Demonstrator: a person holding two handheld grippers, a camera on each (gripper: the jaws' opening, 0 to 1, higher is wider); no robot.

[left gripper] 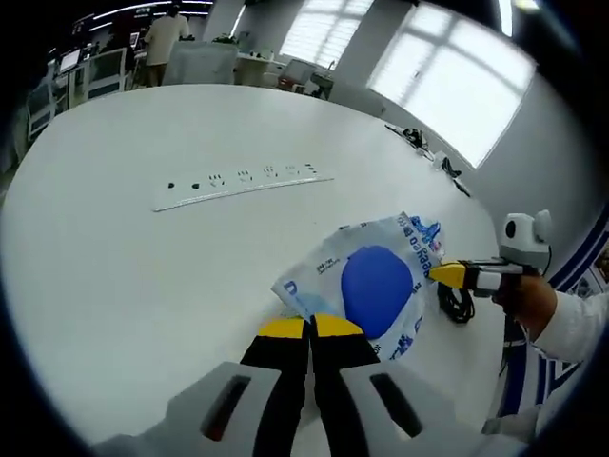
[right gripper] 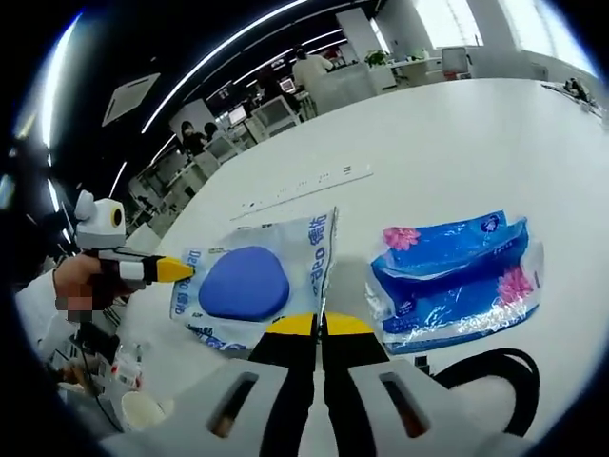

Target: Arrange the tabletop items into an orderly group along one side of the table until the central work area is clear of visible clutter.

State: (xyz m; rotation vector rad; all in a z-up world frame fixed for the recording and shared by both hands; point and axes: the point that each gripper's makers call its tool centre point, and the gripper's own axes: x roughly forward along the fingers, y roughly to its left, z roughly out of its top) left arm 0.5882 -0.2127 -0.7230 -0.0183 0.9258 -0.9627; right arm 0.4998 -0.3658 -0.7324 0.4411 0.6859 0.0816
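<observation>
Writing: we see blue print on the clear bag with the blue pad (left gripper: 379,286), along its edges, but we cannot read any of it in either view.
Tissue pack (right gripper: 457,281): we make out pink flowers and a small round emblem on its blue wrapper; the lettering is too small for us to read.
Bag and left gripper (left gripper: 310,327): in the left gripper view we find the bag on the white table (left gripper: 124,276), its near edge right at our yellow tips. Those jaws are pressed together, and we cannot tell whether a bit of plastic is nipped between them.
Bag and right gripper (right gripper: 310,325): in the right gripper view we see its yellow tips closed at the bag's near corner, the bag (right gripper: 249,282) stretching away up and to the left; again we cannot tell whether they grip the film.
Each gripper from the other side: we see both reach the bag from opposite edges, a hand behind each.
Tissue pack position: just to the right of the bag, a strip of table between them.
Black cable (right gripper: 495,371): we see it looped on the table beside the pack.
Power strip (left gripper: 243,183): white, flat on the table well beyond the bag.
</observation>
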